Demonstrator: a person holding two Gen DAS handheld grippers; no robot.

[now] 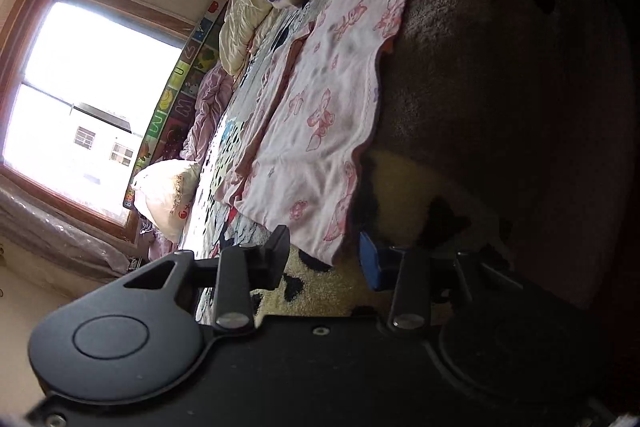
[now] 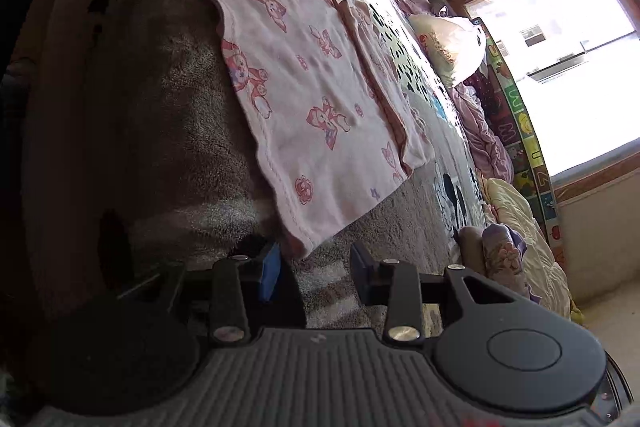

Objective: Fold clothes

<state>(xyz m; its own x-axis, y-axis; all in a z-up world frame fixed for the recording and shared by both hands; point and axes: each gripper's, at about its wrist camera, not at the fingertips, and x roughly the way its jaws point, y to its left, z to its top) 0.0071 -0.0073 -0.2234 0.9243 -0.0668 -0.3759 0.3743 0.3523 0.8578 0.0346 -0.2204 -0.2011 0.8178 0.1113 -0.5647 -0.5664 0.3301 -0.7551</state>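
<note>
Cloth is our concern: a pale pink cotton garment printed with rose-coloured cartoon animals (image 1: pixel 320 115) lies spread flat on the bed, over a black-spotted cartoon-mouse blanket (image 1: pixel 224 163) and a brown plush blanket (image 1: pixel 480 67). We judge it light, limp and easily wrinkled, with nothing stiff in it, so it should be pinched at the corners of one short edge and lifted together, never dragged by the middle. In the left wrist view its long axis runs from about six o'clock up toward one o'clock; in the right wrist view the same garment (image 2: pixel 304 79) stretches from six toward eleven. One long side already lies turned in as a narrow band. Our left gripper (image 1: pixel 328 259) has its jaws at a moderate gap just short of the near hem corner, not touching the cloth. Our right gripper (image 2: pixel 316 267) stands likewise, partly parted, with the opposite corner drooping just ahead of its fingers. At the far edge we see pillows and a bright window (image 2: pixel 568 67).
</note>
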